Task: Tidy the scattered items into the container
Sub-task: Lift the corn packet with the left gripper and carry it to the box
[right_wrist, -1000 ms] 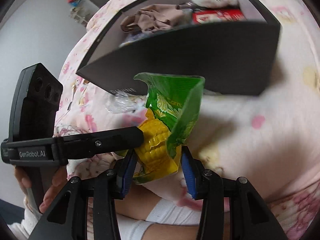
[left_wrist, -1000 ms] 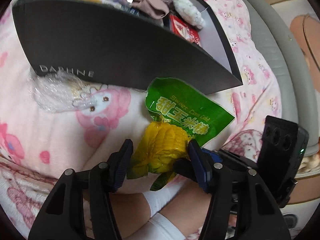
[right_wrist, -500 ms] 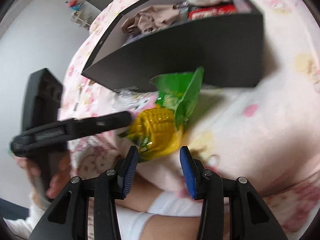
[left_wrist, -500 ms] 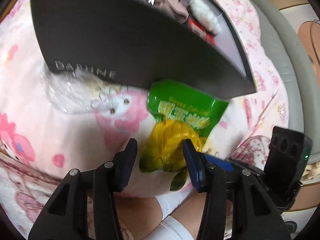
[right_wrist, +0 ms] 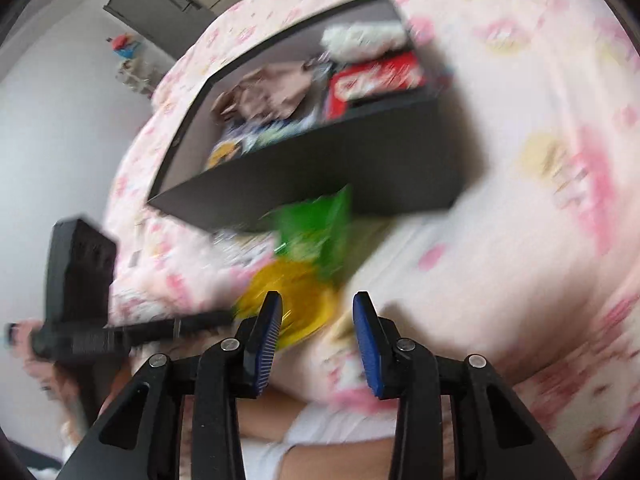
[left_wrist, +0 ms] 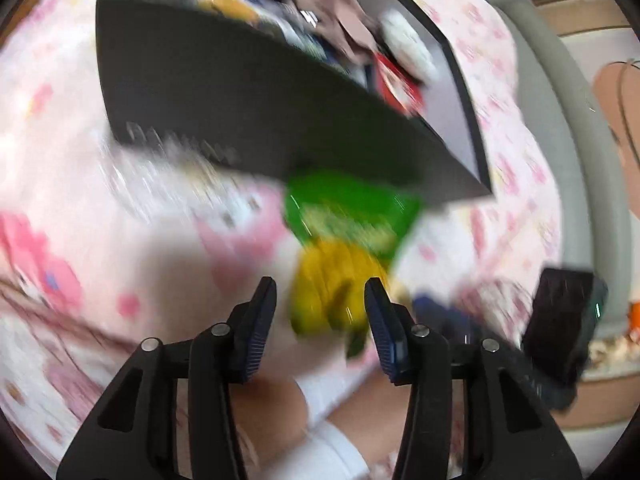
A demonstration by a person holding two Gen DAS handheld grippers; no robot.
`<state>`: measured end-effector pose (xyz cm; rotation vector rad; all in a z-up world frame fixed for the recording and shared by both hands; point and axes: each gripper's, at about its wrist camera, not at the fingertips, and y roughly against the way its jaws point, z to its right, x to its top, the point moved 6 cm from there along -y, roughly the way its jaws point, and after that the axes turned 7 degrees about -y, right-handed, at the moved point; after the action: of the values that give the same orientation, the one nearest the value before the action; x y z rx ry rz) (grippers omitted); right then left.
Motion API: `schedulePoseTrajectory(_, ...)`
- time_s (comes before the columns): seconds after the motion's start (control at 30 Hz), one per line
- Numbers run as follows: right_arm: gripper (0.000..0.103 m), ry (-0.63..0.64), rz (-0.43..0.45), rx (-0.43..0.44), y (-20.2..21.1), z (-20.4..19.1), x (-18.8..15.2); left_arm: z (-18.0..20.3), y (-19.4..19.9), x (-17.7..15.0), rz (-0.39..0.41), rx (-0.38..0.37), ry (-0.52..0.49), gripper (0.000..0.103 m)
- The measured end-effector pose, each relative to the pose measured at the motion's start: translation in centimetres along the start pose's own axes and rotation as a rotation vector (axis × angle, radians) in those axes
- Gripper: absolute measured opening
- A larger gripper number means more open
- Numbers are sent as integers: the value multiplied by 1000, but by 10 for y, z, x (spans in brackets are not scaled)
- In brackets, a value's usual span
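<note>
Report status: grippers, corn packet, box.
Left gripper around corn packet, grip unclear. Right gripper closing, nothing gripped. Box just beyond, path open.

Motion blur smeared the corn packet [left_wrist: 340, 264], so its print could not be read. The lettering on the black box [left_wrist: 248, 92] was likewise smeared beyond reading.

Dark box [left_wrist: 248, 92] near wall blocks straight path ahead; box top open; bedding [right_wrist: 500, 264] right of box free.
</note>
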<state>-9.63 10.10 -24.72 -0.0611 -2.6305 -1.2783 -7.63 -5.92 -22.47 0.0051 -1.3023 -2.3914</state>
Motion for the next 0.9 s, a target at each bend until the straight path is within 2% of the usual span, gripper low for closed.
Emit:
schedulePoseTrajectory(0.07, 33, -6, -37, 7, -12, -4, -3, -4, -4, 10, 14, -5, 17, 46)
schedulePoseTrajectory(0.2, 33, 8, -87, 0, -29, -9, -12, -5, -29, 9, -23, -18, 23, 46)
schedulePoseTrajectory(0.33, 33, 48, -98, -65, -42, -1, -18, -1, -36, -8, -111, -99, 40, 50)
schedulePoseTrajectory(0.4, 33, 29, -101, -83, -45, 2, -19, 0, -32, -16, -127, -140, 64, 51)
schedulePoseTrajectory(0.47, 33, 47, -85, -101, -43, -1, -19, 3, -28, -19, -139, -151, 34, 51)
schedulePoseTrajectory(0.53, 33, 54, -57, -108, -39, -3, -16, -1, -27, -18, -127, -139, 34, 52)
schedulePoseTrajectory(0.63, 33, 39, -58, -84, -41, -2, -15, -11, -31, -7, -100, -175, 89, 57)
schedulePoseTrajectory(0.73, 33, 14, -72, -60, -47, 5, -15, -16, -46, 1, -119, -203, 144, 61)
schedulePoseTrajectory(0.8, 33, 14, -71, -66, -47, 5, -15, -10, -49, 0, -118, -207, 127, 61)
schedulePoseTrajectory(0.87, 34, 14, -70, -67, -48, 5, -15, -4, -47, -2, -102, -214, 107, 57)
schedulePoseTrajectory(0.9, 34, 20, -67, -61, -48, 4, -16, 0, -44, -3, -98, -240, 101, 46)
